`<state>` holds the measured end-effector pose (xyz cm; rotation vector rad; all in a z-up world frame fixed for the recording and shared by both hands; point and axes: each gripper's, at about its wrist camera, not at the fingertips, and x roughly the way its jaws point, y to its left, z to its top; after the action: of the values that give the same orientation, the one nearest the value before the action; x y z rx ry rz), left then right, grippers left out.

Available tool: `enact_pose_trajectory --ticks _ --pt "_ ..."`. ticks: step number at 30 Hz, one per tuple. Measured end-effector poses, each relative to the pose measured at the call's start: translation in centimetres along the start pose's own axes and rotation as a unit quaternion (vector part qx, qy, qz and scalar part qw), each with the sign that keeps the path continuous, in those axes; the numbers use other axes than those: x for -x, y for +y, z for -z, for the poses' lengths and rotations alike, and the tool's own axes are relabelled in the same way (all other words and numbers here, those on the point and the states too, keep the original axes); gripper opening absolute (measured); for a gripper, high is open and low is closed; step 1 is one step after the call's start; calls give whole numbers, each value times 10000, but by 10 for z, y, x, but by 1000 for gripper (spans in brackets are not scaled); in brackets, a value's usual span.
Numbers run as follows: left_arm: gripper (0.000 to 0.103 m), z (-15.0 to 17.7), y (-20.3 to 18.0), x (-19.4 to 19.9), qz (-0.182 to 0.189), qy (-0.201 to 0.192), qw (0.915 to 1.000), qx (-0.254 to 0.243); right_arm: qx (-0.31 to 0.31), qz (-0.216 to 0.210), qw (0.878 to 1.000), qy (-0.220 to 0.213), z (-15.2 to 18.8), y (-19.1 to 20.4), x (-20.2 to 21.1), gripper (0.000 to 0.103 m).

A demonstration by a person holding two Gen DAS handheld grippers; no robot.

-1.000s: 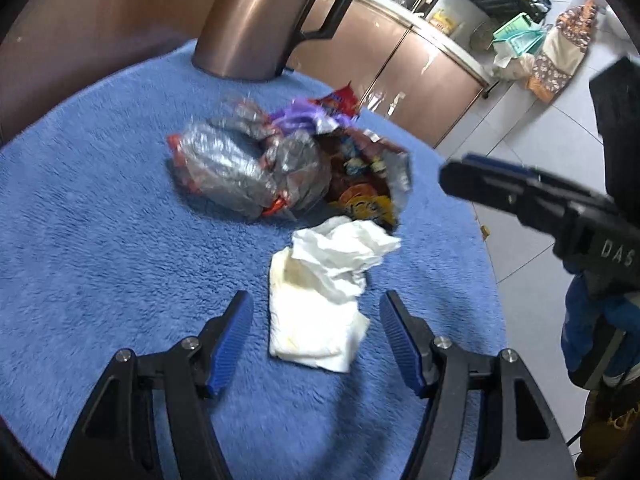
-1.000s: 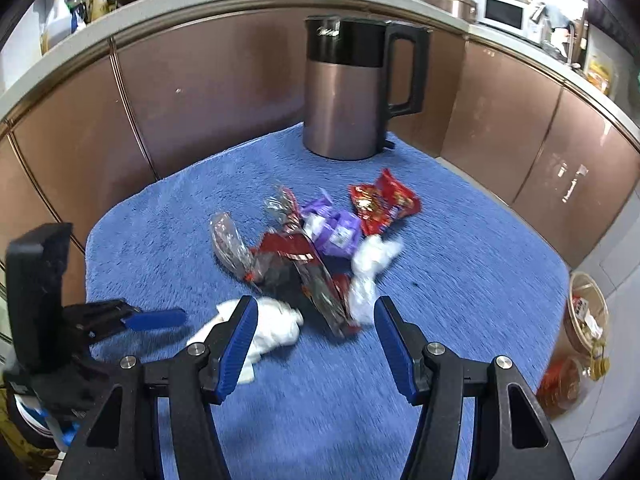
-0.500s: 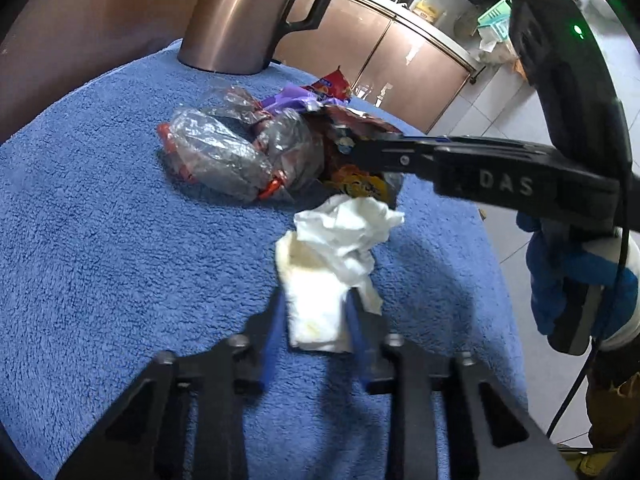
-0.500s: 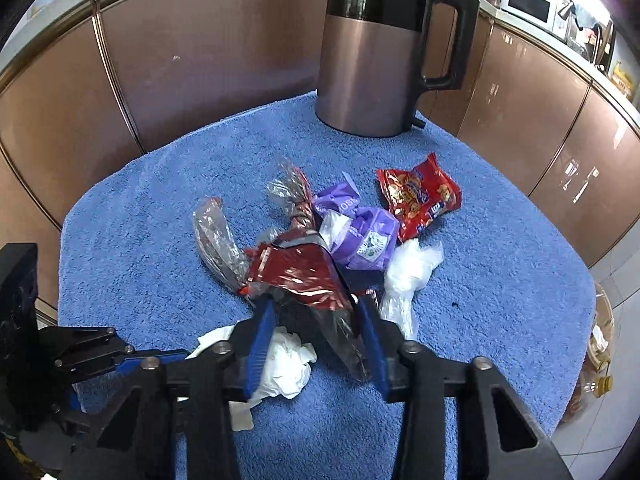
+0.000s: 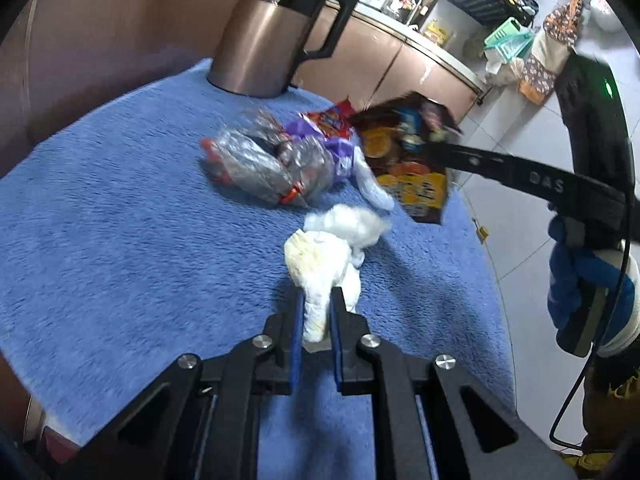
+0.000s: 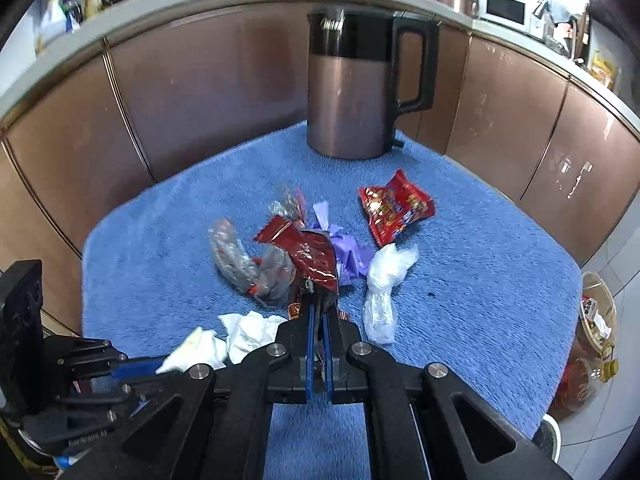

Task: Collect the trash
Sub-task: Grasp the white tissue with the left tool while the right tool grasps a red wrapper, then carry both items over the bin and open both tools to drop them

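The blue towel-covered surface (image 6: pixel 460 280) carries everything here, with a copper-coloured electric kettle (image 6: pixel 352 92) standing at its far edge and the litter heaped near the middle. Largest of the trash is the dark red snack wrapper (image 6: pixel 308 254), which the right claw (image 6: pixel 318 344) pinches by its near edge, fingers pressed tight on the foil; from the left wrist view it appears partly raised off the towel. Next comes the crumpled white tissue (image 5: pixel 324 268), clamped between the closed fingers of the left claw (image 5: pixel 316 320) at its near end, the rest of it bunched just ahead. Left on the towel are a clear crinkled wrapper (image 6: pixel 236 260), a purple wrapper (image 6: pixel 344 252), a red candy packet (image 6: pixel 394 206) and a clear plastic bag (image 6: pixel 384 284), all close together. To do this lift well, I would raise both claws straight up and slowly, since foil can slip from a thin pinch and soft tissue may tear or trail; keeping the wrapper clear of the neighbouring pieces should stop it dragging them along.
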<state>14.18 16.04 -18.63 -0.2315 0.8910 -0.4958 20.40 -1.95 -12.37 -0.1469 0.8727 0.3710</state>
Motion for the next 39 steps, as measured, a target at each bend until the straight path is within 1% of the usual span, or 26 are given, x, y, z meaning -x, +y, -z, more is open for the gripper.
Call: enact_pose_trajectory --ticks 5,10,15,18,21,25,27,31,34,37,39 --pt "11 -3 0 32 -26 -285 9995 143 -248 -73 9991 -346 15 -13 39 4" --pt "11 3 -12 54 -59 -435 9989 132 -613 27 9961 -641 42 -40 84 4" --pt "11 5 -46 56 52 -379 9992 -100 -1140 319 9886 -936 81 -86 134 4" --pt "11 3 -78 46 182 -264 9989 -339 -1505 600 9813 -1041 110 -118 160 4" --pt "11 0 -116 26 331 -62 9975 -625 -1841 891 9729 -1083 143 -150 181 4" --pt "11 -2 -176 -12 506 341 9921 -1095 -2306 1278 9588 -1061 182 -193 196 4" --pt "11 -2 -208 -32 555 536 9877 -1358 -2496 1538 9505 -1028 202 -211 199 4" --pt "11 -1 -277 -73 625 905 9743 -1966 -2896 1770 9355 -978 235 -243 194 4" --pt "12 -3 -325 -103 665 1094 9636 -2347 -3164 1858 9257 -919 253 -263 183 4" --pt "14 -5 -366 -136 722 1273 9565 -2525 -3405 1932 9163 -841 268 -284 176 5" --pt "15 -5 -388 -158 695 1367 9535 -2594 -3521 2002 9109 -786 277 -296 174 6"
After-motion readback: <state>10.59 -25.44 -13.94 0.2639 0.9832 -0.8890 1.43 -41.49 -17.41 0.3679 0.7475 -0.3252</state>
